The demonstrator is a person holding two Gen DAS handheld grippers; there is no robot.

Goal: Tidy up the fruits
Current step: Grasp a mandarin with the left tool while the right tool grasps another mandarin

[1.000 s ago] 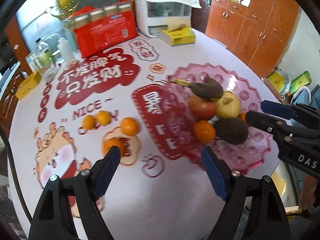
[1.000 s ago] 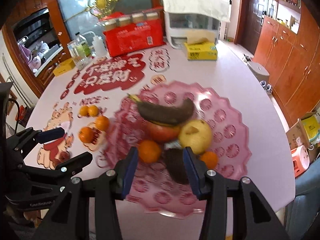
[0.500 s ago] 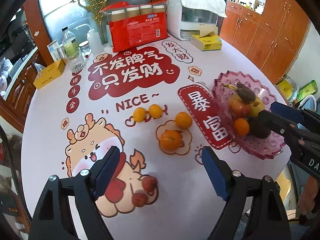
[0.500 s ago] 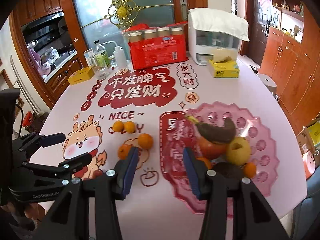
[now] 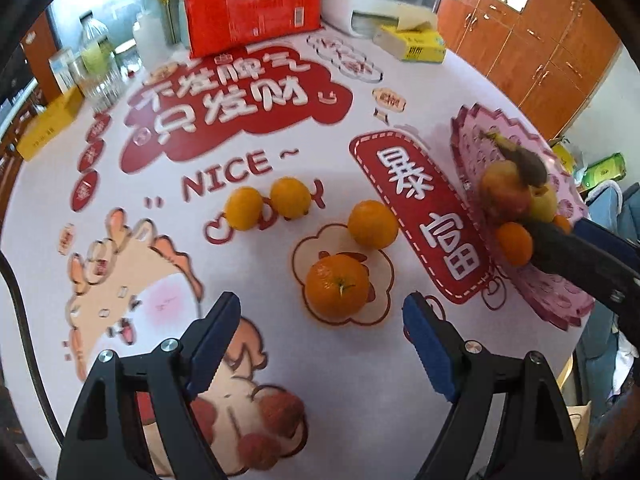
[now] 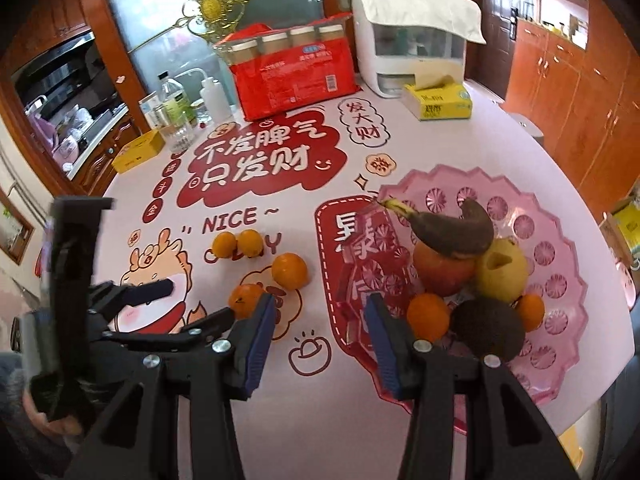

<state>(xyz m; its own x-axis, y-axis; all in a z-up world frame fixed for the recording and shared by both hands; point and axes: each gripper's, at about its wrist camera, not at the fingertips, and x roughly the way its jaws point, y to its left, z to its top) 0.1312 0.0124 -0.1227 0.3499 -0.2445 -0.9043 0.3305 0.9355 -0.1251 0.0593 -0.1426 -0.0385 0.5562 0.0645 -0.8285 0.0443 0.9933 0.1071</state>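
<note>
Pink fruit tray (image 6: 560, 216): holds banana, apple, pear, avocado and two oranges (partly filled); four oranges (image 5: 338, 289) remain loose on the table (image 5: 280, 360), nearest just ahead of the left gripper (image 5: 320, 340), jaws apart, empty; right gripper (image 6: 320, 340) likewise parted, empty.

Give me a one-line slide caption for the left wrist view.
Open left gripper hovers near an orange on the table, three more beyond, pink fruit tray at right.
</note>
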